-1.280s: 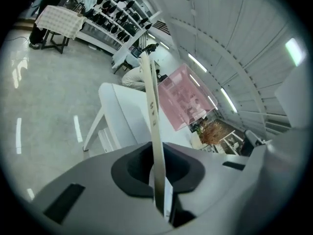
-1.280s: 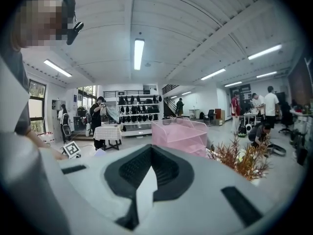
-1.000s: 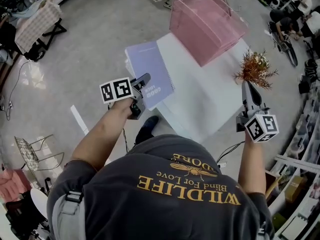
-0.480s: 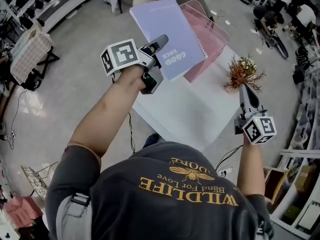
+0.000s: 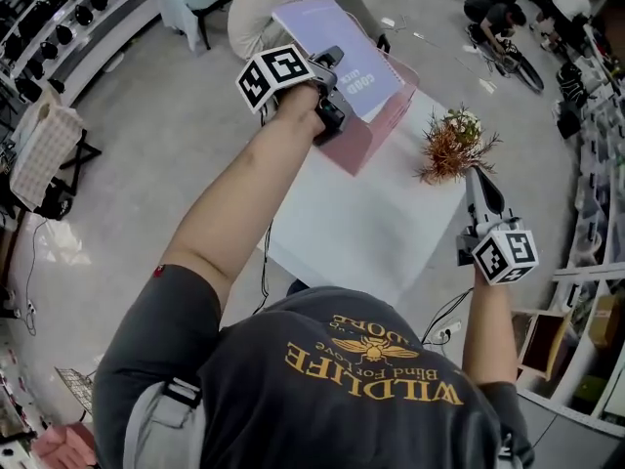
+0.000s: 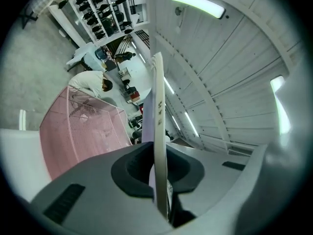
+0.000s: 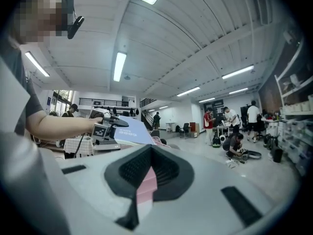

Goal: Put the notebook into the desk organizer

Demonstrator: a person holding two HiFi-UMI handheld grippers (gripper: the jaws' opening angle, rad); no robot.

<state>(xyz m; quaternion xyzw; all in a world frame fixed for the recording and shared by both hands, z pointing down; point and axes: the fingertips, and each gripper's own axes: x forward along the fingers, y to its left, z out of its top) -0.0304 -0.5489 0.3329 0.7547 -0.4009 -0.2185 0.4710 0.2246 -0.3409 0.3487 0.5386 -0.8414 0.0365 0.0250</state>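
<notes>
Matt paper notebook [image 5: 344,39], seemingly wire-mesh organizer [image 5: 363,141]

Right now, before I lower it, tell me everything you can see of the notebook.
The notebook is thin and closed, with a lavender cover printed GOOD LUCK in white and what looks like a spiral binding along one long edge. The left hand-held gripper holds it in the air, tilted, with its jaws clamped on one edge. It is above the pink mesh desk organizer, not yet inside and apparently clear of it.
</notes>
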